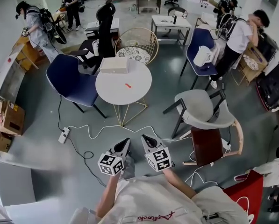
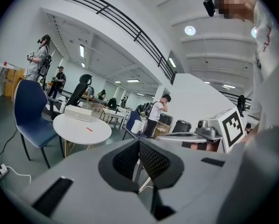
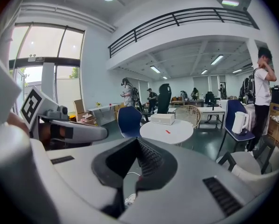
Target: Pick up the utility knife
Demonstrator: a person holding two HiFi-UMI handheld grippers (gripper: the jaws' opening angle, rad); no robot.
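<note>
The utility knife [image 1: 128, 85] is a small red thing lying on the round white table [image 1: 141, 85], well ahead of me across the floor. It also shows as a red mark in the left gripper view [image 2: 89, 129] and in the right gripper view [image 3: 167, 131]. Both grippers are held side by side low in the head view, far short of the table. The left gripper [image 1: 125, 142] [image 2: 139, 143] has its jaws together with nothing in them. The right gripper [image 1: 145, 137] [image 3: 137, 141] is shut and empty too.
A white box [image 1: 114, 65] sits on the table's far left part. A blue chair [image 1: 69, 80], a wicker chair [image 1: 139, 43] and a grey chair [image 1: 202, 108] ring the table. White cables [image 1: 106, 129] and a power strip [image 1: 63, 135] lie on the floor. Several people stand further off.
</note>
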